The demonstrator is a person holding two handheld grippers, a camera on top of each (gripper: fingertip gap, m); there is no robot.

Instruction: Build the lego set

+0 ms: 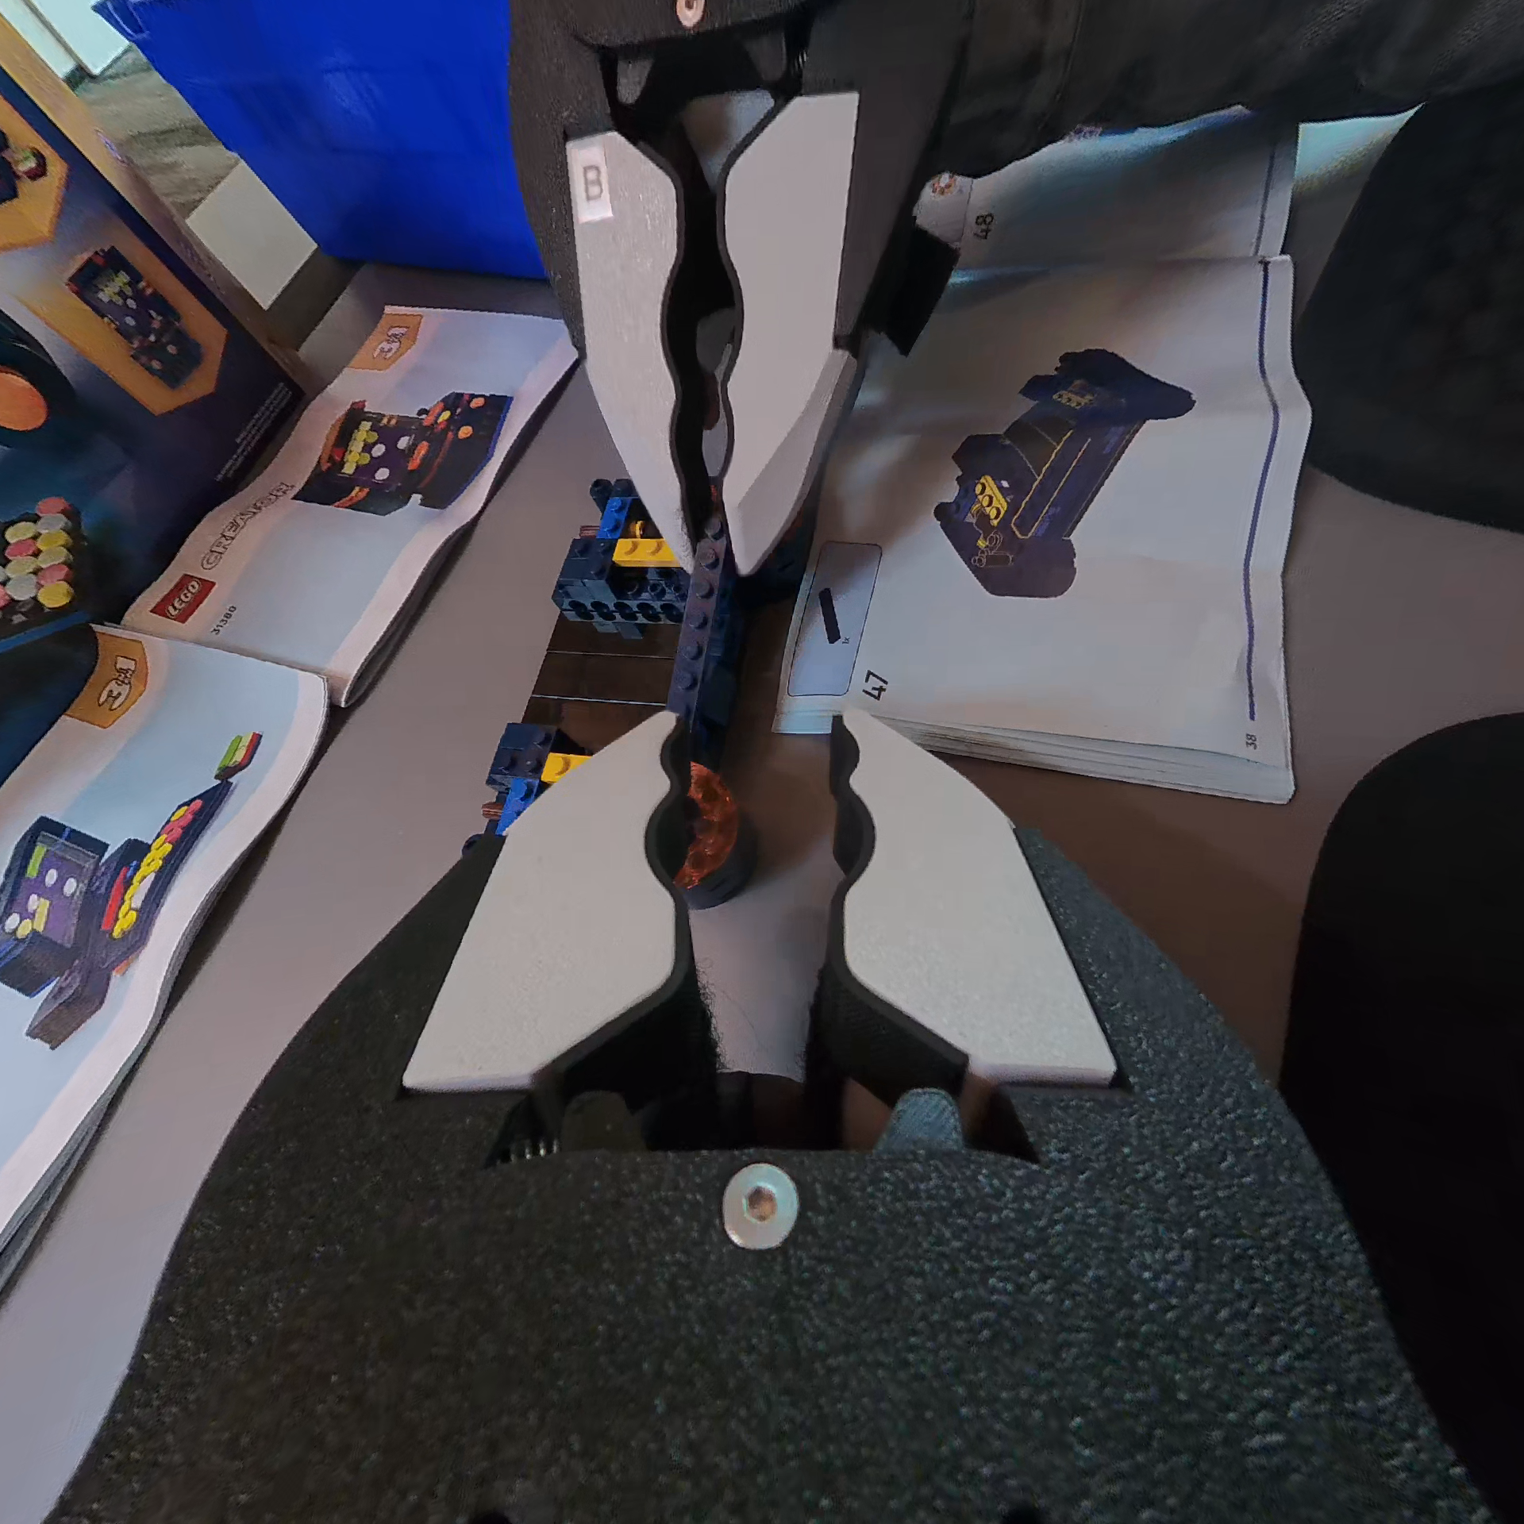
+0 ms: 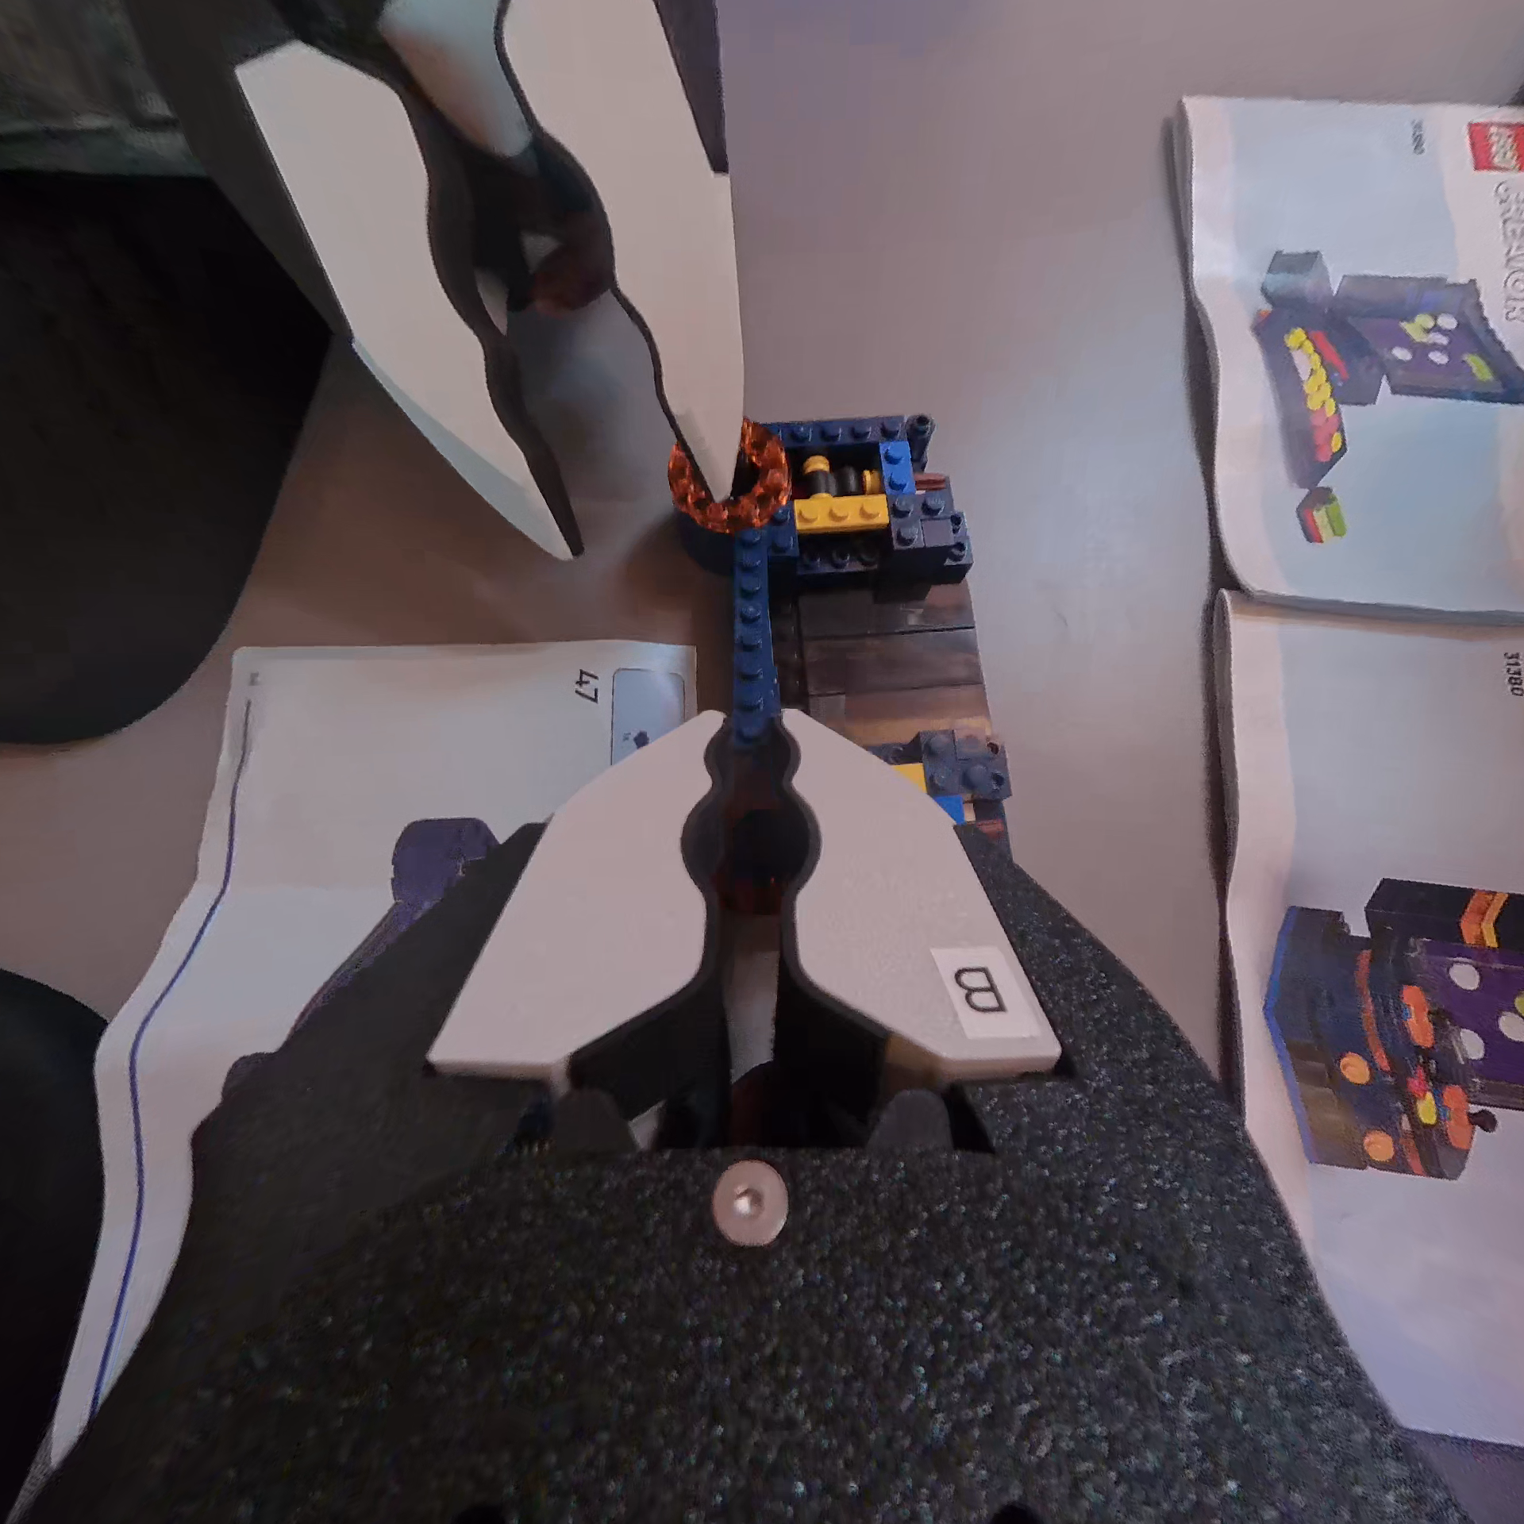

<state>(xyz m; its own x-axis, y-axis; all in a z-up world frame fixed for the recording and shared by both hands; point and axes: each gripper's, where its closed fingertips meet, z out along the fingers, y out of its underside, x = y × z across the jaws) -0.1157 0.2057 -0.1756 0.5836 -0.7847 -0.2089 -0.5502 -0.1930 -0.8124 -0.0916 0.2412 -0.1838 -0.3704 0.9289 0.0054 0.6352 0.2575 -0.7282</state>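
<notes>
Two grippers face each other across a brick model on the grey table. Nearest in the right wrist view, the right gripper has its fingers drawn narrow and pressed on the near end of a long dark blue studded strip that runs along the model's edge. Beyond that end of the strip lies a panel of dark smooth tiles, then a cluster of dark blue, blue and yellow bricks. At the strip's far end sits a translucent orange ring on a dark round base, and the left gripper hangs over it with its fingers parted and nothing pressed between them, one fingertip down at the ring. An open instruction booklet lies beside the model on one side, two closed booklets on the other, with a printed box and a blue bin farther back.
</notes>
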